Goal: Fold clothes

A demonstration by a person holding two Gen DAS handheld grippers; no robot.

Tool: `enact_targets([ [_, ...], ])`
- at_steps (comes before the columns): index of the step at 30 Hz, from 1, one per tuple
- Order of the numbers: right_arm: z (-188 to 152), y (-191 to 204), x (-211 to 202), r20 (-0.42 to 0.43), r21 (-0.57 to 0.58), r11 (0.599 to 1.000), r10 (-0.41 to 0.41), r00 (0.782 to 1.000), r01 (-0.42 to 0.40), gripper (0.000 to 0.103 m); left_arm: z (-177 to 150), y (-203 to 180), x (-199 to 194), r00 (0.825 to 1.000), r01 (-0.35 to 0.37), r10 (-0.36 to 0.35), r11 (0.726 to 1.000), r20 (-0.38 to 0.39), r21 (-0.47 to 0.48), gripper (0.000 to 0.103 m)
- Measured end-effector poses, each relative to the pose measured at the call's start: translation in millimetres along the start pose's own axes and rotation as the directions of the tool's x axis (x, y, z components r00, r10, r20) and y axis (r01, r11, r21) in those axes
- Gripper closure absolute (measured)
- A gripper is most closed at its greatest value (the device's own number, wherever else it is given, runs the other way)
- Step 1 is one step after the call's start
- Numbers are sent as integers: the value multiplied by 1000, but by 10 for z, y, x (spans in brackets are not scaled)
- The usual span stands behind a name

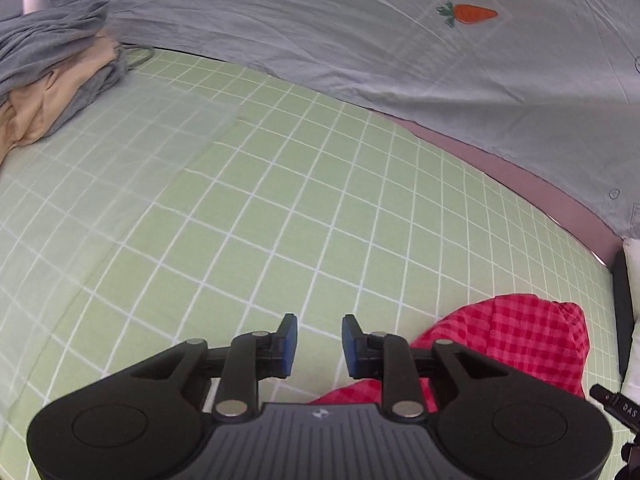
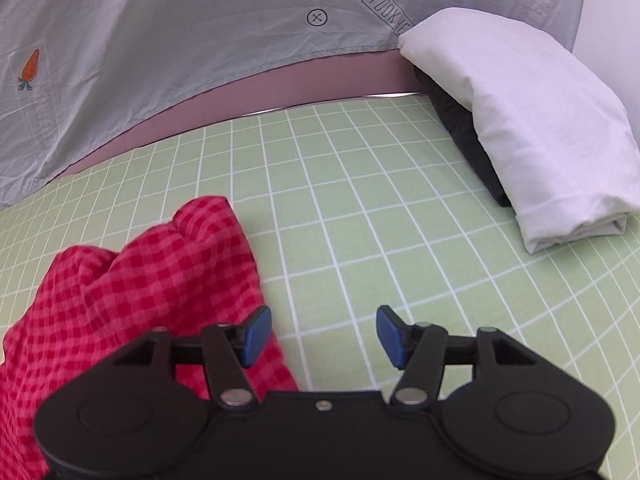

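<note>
Red gingham garment (image 2: pixel 132 280) bunched on green grid sheet (image 1: pixel 248 208), lying between both tools. Left gripper (image 1: pixel 319 346) parted narrowly, empty, cloth just to its right. Right gripper (image 2: pixel 323 338) spread wider, empty, cloth at its left finger. Best to pinch separate edges or corners, then spread flat before folding.

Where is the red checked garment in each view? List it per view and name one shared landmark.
Left wrist: red checked garment lies lower right, behind the open left claw.
Right wrist: it lies lower left, beside the open right claw.
Shared landmark: grey carrot-print sheet along the top.
</note>
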State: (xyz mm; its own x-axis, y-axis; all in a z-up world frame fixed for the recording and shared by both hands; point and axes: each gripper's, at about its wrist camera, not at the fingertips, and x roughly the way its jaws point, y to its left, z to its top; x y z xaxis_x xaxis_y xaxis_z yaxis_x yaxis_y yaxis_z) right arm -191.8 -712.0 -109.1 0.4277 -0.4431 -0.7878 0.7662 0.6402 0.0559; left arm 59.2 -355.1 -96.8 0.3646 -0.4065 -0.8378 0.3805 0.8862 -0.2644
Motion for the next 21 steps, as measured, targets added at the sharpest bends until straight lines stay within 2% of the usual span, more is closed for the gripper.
enact_targets([
  [4,148,101,183,-9,-7,1000,13,1000,-13,39,-4,-234,262,995,80,-76,995,-68,56,58],
  [7,214,150,260,-9,-9,1000,9,1000,-9,39,-29,-361,407,983,148,-139,987,-121,63,49],
  [11,230,152,261,-4,0,1000,4,1000,-4,38,-59,-508,523,961,227,-216,973,-173,48,49],
  [12,215,141,253,-6,3,1000,2,1000,-2,37,-72,-553,552,958,230,-216,972,-187,55,50],
  [13,189,123,240,-10,7,1000,0,1000,0,37,-90,-608,576,960,218,-201,973,-197,74,57],
  [14,164,104,228,-14,10,1000,-2,1000,2,37,-108,-663,601,961,207,-185,974,-206,92,68],
  [15,138,85,215,-18,14,1000,-4,1000,4,37,-131,-722,593,964,195,-169,974,-203,116,97],
  [18,46,7,133,-26,27,999,-17,1000,17,37,-215,-919,429,981,159,-131,965,-142,207,100],
  [21,-73,-113,7,-27,41,998,-40,999,41,37,-324,-1126,152,985,172,-154,942,-83,288,100],
])
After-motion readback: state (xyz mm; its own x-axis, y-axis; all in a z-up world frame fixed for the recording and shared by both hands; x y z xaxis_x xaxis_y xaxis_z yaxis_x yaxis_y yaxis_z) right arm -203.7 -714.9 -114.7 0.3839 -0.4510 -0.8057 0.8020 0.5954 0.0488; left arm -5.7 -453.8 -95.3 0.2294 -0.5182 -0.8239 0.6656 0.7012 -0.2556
